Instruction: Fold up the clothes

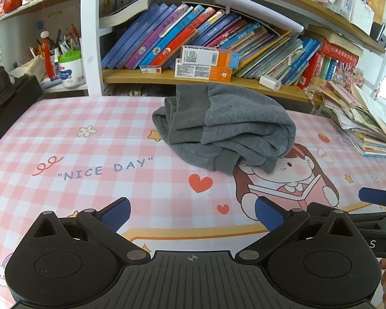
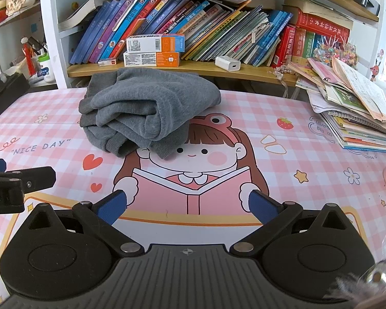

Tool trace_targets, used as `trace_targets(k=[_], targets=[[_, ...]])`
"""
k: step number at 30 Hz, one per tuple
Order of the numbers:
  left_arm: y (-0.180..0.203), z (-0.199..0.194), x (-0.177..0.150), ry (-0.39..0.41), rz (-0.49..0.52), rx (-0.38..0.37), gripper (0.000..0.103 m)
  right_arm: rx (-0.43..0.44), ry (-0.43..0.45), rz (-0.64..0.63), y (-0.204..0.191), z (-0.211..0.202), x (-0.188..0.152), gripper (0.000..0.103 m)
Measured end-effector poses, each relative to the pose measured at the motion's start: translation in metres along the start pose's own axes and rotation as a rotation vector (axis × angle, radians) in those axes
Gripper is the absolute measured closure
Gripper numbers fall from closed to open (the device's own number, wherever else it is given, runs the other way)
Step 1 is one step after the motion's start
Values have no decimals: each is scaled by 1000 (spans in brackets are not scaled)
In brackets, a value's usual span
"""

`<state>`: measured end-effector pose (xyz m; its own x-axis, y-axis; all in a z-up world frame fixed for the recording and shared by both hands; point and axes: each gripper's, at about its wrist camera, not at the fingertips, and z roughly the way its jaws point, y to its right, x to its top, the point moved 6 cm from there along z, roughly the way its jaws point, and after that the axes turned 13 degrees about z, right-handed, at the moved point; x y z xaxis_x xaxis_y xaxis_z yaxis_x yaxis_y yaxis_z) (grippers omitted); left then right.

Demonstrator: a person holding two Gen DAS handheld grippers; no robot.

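Both claws gape wide and empty: the left gripper (image 1: pixel 193 212) and right gripper (image 2: pixel 187 206) hover near. The grey sweater (image 1: pixel 224 126) lies bunched at the table's (image 1: pixel 90 154) far side; grabbing several layers together could tangle it.

Below me, the worktop (image 2: pixel 283 118) wears a pink checked cover with a cartoon girl reading and "NICE DAY" printed on it. A crumpled grey garment (image 2: pixel 146 108) sits heaped on it toward the back, overlapping the girl's head. Off to my right, a slumped stack of booklets (image 2: pixel 357 118) rests on the worktop's edge.
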<state>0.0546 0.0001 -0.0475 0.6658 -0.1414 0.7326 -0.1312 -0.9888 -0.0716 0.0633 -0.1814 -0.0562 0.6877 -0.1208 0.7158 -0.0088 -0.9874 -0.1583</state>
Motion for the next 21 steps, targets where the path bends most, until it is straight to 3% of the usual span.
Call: trace_targets(k=[21], targets=[[1,2,1,12,16,-14,0,4,2,-4,-1,2,1,1]])
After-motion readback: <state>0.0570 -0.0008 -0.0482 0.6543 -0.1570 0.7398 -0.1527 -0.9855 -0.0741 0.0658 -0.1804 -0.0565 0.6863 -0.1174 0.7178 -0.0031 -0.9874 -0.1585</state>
